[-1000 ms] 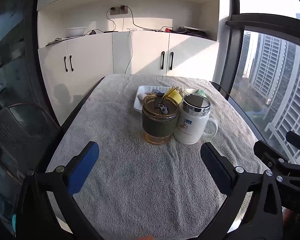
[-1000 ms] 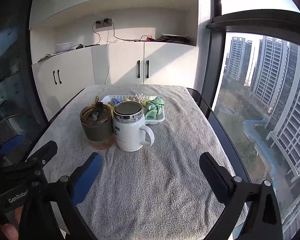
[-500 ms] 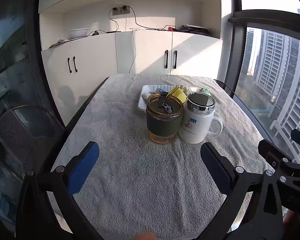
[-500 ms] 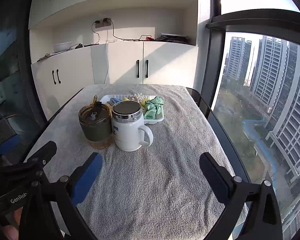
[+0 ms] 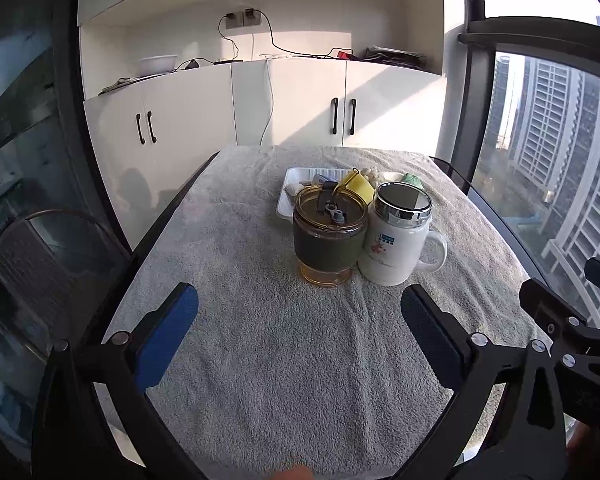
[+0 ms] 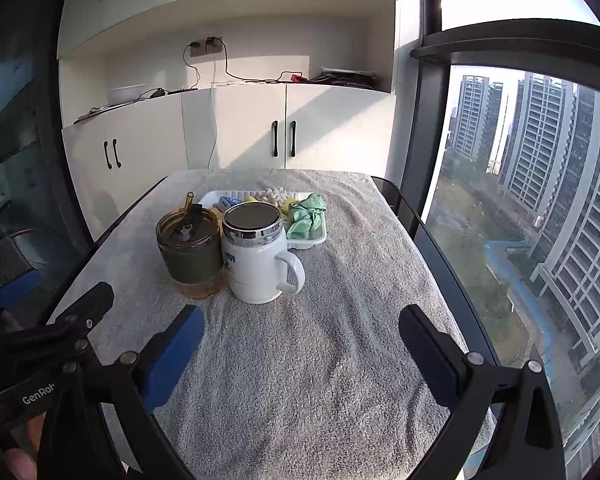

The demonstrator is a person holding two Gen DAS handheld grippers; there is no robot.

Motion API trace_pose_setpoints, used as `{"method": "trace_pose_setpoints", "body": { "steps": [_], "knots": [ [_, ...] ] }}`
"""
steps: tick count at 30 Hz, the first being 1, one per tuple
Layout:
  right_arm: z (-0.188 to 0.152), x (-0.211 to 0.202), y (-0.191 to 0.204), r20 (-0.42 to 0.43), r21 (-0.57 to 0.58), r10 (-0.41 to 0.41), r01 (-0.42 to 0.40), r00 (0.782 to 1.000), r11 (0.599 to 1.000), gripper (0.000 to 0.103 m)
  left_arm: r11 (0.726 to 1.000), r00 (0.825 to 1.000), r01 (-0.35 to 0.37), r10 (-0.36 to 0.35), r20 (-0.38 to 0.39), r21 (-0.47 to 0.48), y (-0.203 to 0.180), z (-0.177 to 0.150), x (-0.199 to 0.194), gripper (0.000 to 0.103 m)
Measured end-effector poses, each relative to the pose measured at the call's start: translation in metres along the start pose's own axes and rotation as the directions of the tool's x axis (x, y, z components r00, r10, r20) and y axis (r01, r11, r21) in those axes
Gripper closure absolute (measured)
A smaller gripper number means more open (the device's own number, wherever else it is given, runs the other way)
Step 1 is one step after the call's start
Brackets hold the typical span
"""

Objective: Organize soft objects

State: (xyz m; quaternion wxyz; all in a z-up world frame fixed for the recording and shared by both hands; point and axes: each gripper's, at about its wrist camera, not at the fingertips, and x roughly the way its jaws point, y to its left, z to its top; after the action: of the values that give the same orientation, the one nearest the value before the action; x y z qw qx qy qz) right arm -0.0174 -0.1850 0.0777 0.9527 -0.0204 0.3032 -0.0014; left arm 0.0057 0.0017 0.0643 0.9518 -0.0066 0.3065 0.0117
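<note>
Both grippers, left (image 5: 299,322) and right (image 6: 301,340), jaws spread, empty; tray (image 6: 317,239) at 12 o'clock behind tumbler (image 6: 191,250) and mug (image 6: 256,258), risking knock-over on reach.

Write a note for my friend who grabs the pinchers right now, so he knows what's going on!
Left gripper: open, empty, above the towel-covered table.
Right gripper: open, empty, also near the front edge.
Soft objects, including green ones, lie in the white tray at the far end.
In front of the tray stand a glass tumbler and a white mug, close together.
Done: nothing seems sorted yet.
Left: probably reach past the cups and organize the tray's soft pieces.
</note>
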Motion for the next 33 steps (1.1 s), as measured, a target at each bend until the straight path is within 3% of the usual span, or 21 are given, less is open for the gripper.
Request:
{"method": "trace_pose_setpoints", "body": {
  "steps": [33],
  "knots": [
    [-0.0016,0.0022,-0.0034,0.001,-0.013,0.009,-0.009,1.000,1.000,0.003,1.000,1.000,0.006,-0.006,-0.021,-0.004,-0.0021,-0.0020,0.0039,0.000]
  ]
}}
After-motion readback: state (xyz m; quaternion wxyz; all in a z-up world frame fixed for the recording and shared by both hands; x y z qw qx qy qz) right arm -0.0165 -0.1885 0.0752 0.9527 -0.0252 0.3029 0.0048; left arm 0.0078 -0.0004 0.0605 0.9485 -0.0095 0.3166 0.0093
